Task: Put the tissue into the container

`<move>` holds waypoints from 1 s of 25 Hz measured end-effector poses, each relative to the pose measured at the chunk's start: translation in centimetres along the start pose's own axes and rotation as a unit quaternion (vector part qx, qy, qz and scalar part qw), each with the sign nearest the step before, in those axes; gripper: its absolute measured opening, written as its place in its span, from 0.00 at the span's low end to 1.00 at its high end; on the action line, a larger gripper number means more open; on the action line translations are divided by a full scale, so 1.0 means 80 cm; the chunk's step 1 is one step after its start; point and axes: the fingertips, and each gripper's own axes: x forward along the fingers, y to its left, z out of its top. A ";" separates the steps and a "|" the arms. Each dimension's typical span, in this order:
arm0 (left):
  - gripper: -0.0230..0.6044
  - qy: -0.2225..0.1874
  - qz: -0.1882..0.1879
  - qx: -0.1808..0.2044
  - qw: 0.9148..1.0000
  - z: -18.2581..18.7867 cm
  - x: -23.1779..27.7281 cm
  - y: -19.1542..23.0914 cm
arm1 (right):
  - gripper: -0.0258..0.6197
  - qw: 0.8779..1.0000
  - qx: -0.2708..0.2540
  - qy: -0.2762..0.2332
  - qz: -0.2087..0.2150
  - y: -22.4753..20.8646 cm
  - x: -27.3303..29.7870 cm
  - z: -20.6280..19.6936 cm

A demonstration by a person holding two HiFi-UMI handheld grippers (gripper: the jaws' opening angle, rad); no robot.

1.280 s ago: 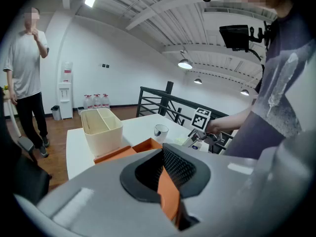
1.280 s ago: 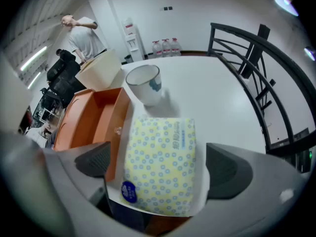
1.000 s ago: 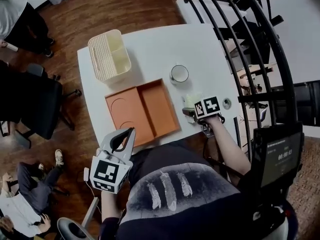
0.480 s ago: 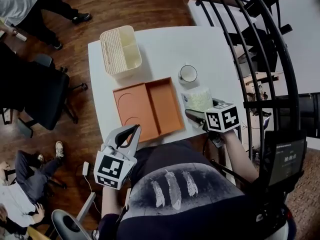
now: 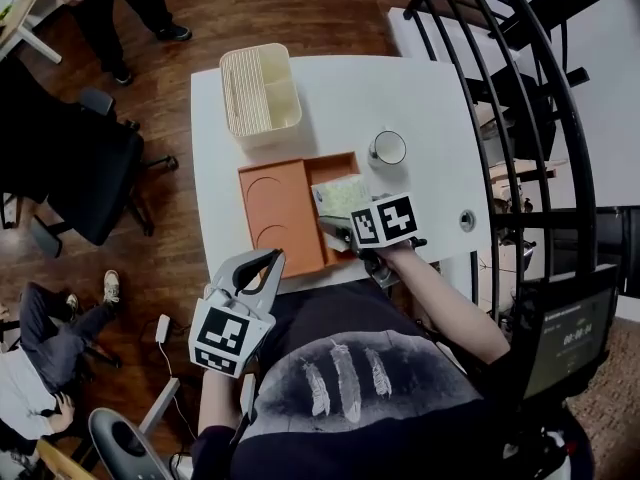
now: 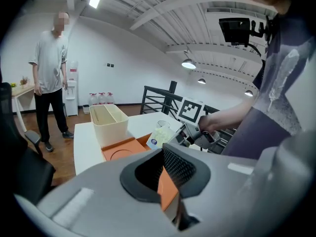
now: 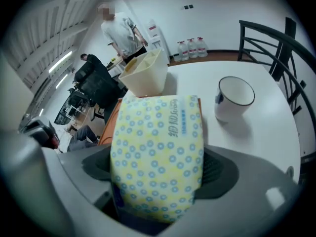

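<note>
A yellow tissue pack with blue dots (image 5: 340, 196) (image 7: 158, 152) hangs just above the right half of the orange tray (image 5: 280, 208). My right gripper (image 5: 338, 213) (image 7: 158, 167) is shut on it, with both pads pressed on its sides. The cream ribbed container (image 5: 260, 93) (image 7: 145, 75) stands open at the table's far left, beyond the tray. My left gripper (image 5: 262, 266) (image 6: 170, 181) is off the table's near edge, low at the left, shut and empty. In the left gripper view I see the tissue pack (image 6: 160, 135) held over the tray (image 6: 121, 149).
A white mug (image 5: 388, 148) (image 7: 234, 98) stands on the white table (image 5: 430, 98) to the right of the tray. A black metal railing (image 5: 520, 118) runs along the right. A black office chair (image 5: 80, 178) and people stand to the left of the table.
My right gripper has carried the tissue pack from the table's right side leftwards, so that it is over the orange tray. The left gripper has stayed where it was.
</note>
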 end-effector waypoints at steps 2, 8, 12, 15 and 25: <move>0.06 0.004 0.003 -0.007 1.000 -0.002 -0.005 0.001 | 0.77 1.000 -0.002 0.013 -0.018 -0.008 0.013 -0.004; 0.06 0.008 0.008 -0.009 1.000 -0.005 -0.014 0.003 | 0.79 0.999 -0.007 0.026 -0.028 -0.012 0.037 -0.015; 0.06 0.014 0.008 -0.008 1.000 -0.007 -0.015 0.001 | 0.79 1.000 -0.010 0.015 -0.021 -0.009 0.034 -0.015; 0.06 0.019 0.007 -0.007 1.000 -0.008 -0.012 0.001 | 0.84 1.000 -0.008 -0.001 -0.004 -0.005 0.021 -0.009; 0.06 -0.007 0.012 0.004 1.000 0.015 -0.013 0.008 | 0.84 0.980 -0.121 -0.098 0.124 0.064 -0.101 0.034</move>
